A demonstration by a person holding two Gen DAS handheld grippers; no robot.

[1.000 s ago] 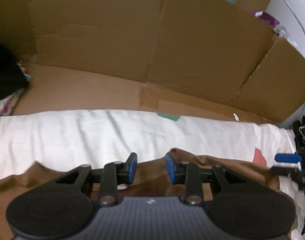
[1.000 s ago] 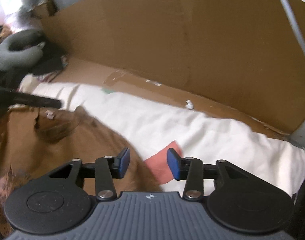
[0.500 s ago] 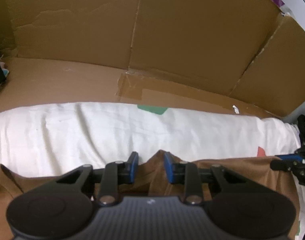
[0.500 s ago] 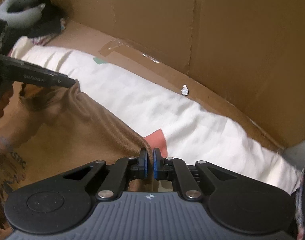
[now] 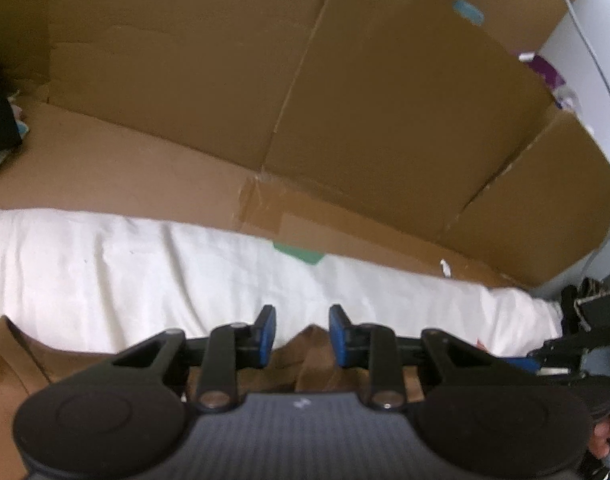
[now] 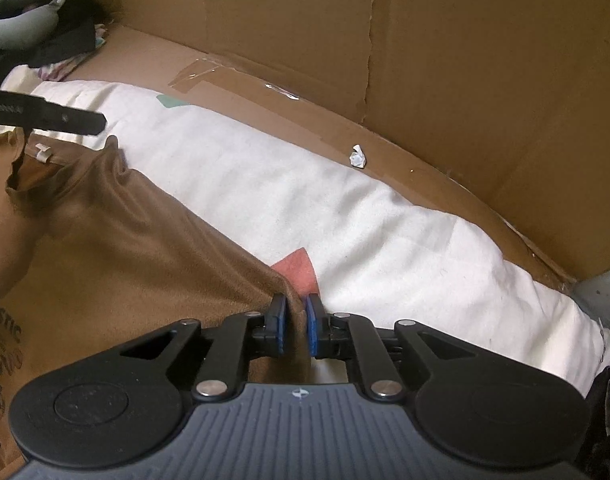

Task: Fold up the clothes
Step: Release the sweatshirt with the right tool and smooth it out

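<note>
A brown T-shirt (image 6: 125, 240) with a printed front lies on a white sheet (image 6: 265, 184). My right gripper (image 6: 295, 312) pinches a ridge of its right edge beside a pink patch (image 6: 297, 268). Its jaws are opening a little, and cloth still fills the narrow gap. My left gripper (image 5: 301, 332) holds a peak of the brown T-shirt (image 5: 309, 356) between its blue pads, near the collar. In the right wrist view one left fingertip (image 6: 65, 120) shows above the collar with its white label (image 6: 41, 154). The right gripper (image 5: 565, 344) shows at the far right of the left wrist view.
Cardboard walls (image 6: 465, 60) stand close behind the sheet, with a cardboard floor strip and tape. A paper scrap (image 6: 357, 156) lies there. A grey neck pillow (image 6: 21, 20) and dark clothes sit at the far left. A green patch (image 5: 301, 254) marks the sheet's far edge.
My right gripper went from open above the pink patch to closed on the shirt's edge, and its gap now looks slightly wider. The left gripper kept its fabric peak while its view swung.
</note>
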